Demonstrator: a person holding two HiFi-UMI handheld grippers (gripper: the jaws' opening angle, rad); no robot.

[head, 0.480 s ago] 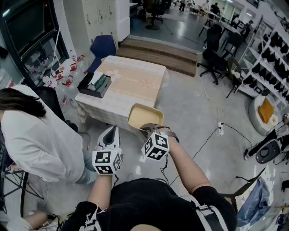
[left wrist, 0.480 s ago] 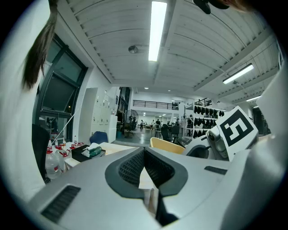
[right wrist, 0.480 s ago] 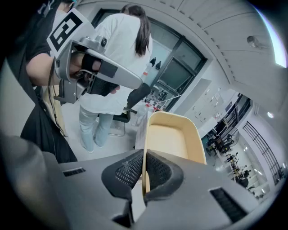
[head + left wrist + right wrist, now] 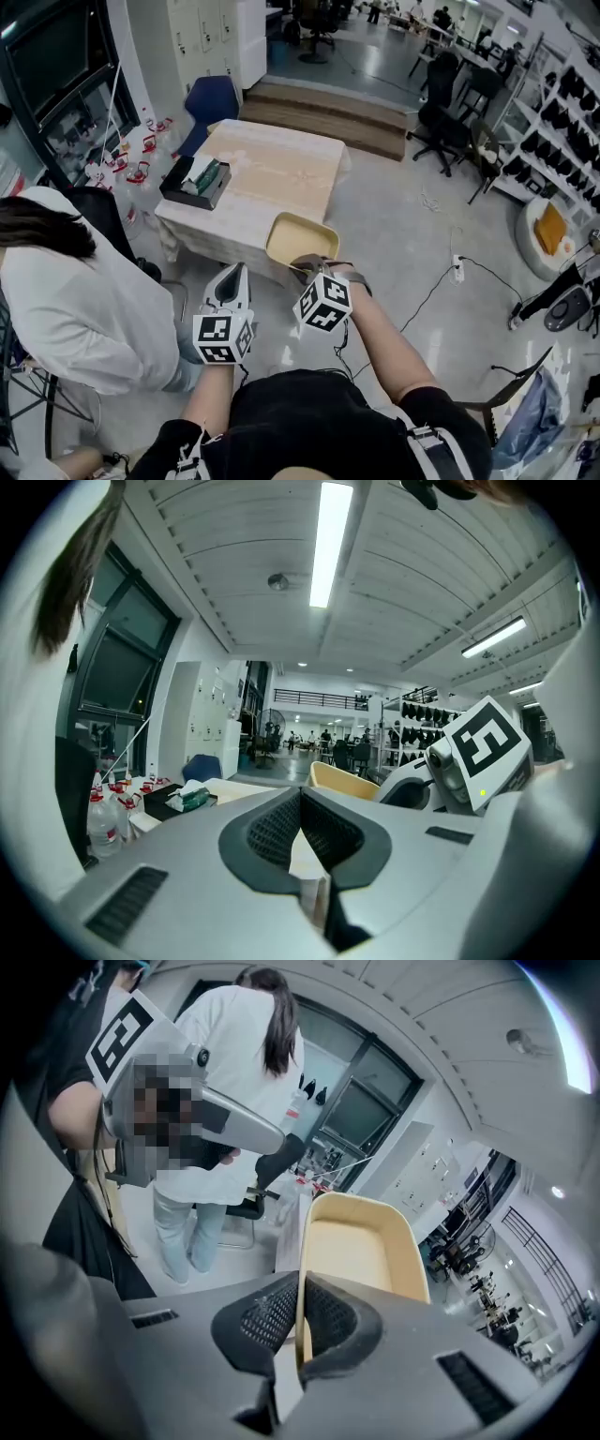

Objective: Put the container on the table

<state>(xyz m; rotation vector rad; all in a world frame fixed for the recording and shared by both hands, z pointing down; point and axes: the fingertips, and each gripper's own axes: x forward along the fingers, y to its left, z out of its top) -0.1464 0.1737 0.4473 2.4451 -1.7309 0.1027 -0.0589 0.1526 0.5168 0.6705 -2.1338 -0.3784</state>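
The right gripper (image 4: pixel 307 267) is clamped on the near rim of the container (image 4: pixel 300 240), holding it in the air by the table (image 4: pixel 277 169) edge; setting it down is not yet done. The left gripper (image 4: pixel 228 279) is closed, empty

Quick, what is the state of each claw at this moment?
The left claw is closed, with nothing in it.
The right claw is closed on the rim of the beige container.
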